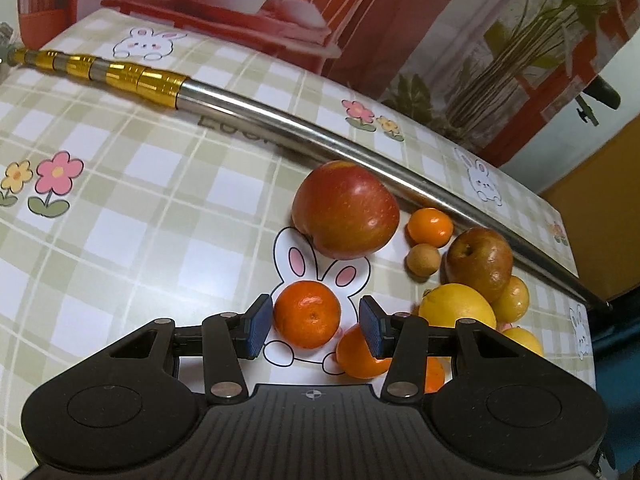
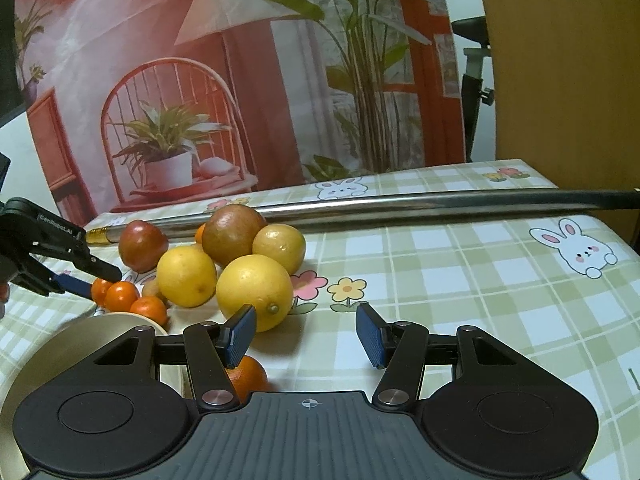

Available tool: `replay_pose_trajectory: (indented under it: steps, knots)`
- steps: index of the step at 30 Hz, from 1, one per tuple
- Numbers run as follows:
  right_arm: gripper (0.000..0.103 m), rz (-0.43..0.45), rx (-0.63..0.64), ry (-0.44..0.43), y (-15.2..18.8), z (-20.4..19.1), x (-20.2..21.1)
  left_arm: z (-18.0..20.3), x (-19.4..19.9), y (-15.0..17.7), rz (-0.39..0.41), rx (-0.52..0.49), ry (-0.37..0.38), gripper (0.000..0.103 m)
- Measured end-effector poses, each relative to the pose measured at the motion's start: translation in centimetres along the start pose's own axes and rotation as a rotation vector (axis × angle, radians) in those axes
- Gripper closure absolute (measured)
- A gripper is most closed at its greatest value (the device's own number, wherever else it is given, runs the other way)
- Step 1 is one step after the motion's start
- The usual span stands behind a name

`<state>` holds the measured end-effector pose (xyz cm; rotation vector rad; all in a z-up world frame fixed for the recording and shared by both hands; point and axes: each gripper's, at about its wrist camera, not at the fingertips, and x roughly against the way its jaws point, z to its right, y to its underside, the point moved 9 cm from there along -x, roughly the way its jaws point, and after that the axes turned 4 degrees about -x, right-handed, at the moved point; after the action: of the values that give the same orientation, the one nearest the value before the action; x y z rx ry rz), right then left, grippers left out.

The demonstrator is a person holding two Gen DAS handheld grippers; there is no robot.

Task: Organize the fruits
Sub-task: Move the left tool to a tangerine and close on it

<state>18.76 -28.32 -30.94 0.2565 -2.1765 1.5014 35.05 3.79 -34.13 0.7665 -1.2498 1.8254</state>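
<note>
1. Starting on the left: the left tongs (image 1: 316, 326) are standing open, blue pads either side of a small round orange mandarin (image 1: 307, 314), which is sitting on the checked green-and-white counter (image 1: 140, 200) over a printed rabbit. The pads look just clear of the skin, so by my reading nothing is gripped yet.
2. Doing this well means closing gently and evenly across the mandarin's widest part; it is soft, so too much squeeze could bruise it.
3. Watch the second small orange mandarin (image 1: 358, 354) lying right behind the right-hand pad; that pad may nudge it as it comes in.
4. Just beyond, the big red apple (image 1: 346, 210) is lying close to the long steel rod with a gold grip (image 1: 280, 116); lifting straight up should keep clear of both.
5. Moving right: the right tongs (image 2: 306, 334) are hanging open and holding nothing, with a large yellow lemon (image 2: 254, 290) just behind the left pad.
6. The round beige plate (image 2: 80, 336) at lower left looks the likely drop spot.
</note>
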Motion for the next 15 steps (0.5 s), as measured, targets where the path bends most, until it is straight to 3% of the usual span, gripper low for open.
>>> replay_pose_trajectory:
  steps: [4, 7, 10, 15]
  knots:
    - [0.051, -0.001, -0.003, -0.001, 0.0, 0.2, 0.0, -0.4, -0.4, 0.1, 0.006, 0.030, -0.001, 0.055]
    - [0.051, -0.003, -0.006, -0.001, 0.1, 0.3, 0.0, -0.5, -0.4, 0.1, 0.007, 0.026, -0.009, 0.064]
    - [0.051, -0.003, -0.008, -0.001, 0.1, 0.3, 0.0, -0.8, 0.0, 0.1, 0.029, 0.044, -0.011, 0.064]
    - [0.051, -0.004, -0.015, -0.006, 0.1, 0.3, 0.0, -0.5, 1.8, -0.2, 0.080, -0.016, -0.031, 0.064]
